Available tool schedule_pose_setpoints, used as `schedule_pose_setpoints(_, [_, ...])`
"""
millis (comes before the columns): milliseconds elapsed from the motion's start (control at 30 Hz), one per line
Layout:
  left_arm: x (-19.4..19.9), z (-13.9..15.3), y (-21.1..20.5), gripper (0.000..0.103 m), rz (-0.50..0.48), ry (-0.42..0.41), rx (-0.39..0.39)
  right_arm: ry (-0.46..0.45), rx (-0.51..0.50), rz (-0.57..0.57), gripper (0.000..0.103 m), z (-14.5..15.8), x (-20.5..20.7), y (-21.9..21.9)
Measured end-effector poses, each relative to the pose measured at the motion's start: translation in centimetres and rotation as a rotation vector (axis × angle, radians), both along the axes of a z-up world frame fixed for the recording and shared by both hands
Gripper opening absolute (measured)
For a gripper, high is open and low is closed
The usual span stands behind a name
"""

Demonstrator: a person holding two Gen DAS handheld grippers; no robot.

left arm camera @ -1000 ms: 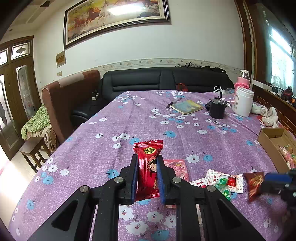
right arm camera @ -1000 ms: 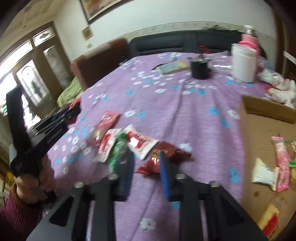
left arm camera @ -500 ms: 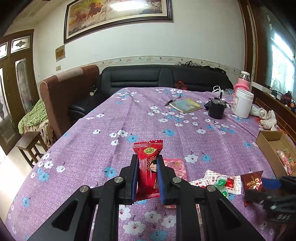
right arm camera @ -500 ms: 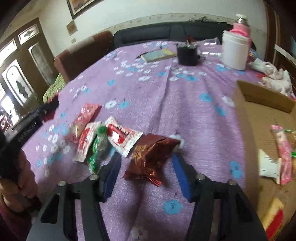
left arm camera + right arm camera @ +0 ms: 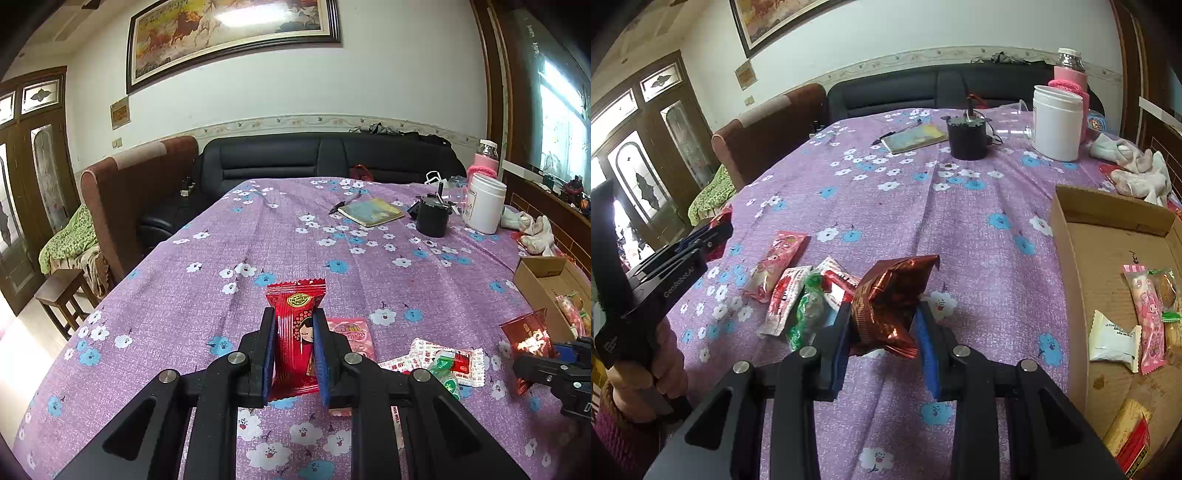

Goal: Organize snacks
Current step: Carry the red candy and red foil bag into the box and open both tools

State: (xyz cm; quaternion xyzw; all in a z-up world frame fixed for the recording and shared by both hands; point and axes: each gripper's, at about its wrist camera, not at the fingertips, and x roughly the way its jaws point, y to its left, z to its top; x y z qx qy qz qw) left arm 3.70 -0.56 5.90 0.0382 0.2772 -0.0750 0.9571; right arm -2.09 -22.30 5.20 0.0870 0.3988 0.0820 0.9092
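A: How far along?

B: Partway. The box point(image 5: 1067, 236), at three o'clock on the table point(image 5: 886, 206), holds several snacks. The left gripper point(image 5: 294, 354) pinches a red packet point(image 5: 295, 332); the right gripper point(image 5: 882, 332) pinches a brown packet point(image 5: 890, 295), both lifted.

A: What's left?

B: Four or so loose snacks point(image 5: 790, 291) at ten o'clock of the right gripper; the pile overlaps, so I can't count exactly.

Snack pile point(image 5: 801, 291) left of box point(image 5: 1067, 258).
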Motion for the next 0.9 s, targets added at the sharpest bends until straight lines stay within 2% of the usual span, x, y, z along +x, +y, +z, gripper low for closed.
schedule_pose_setpoints(633, [-0.5, 0.2, -0.4, 0.019, -0.013, -0.024, 0.023, 0.005, 0.038, -0.014, 0.032, 0.0, 0.0, -0.8])
schedule_pose_setpoints(900, [-1.1, 0.5, -0.5, 0.019, 0.003, -0.071, 0.055, -0.021, 0.044, -0.028, 0.032, 0.6, -0.5, -1.0])
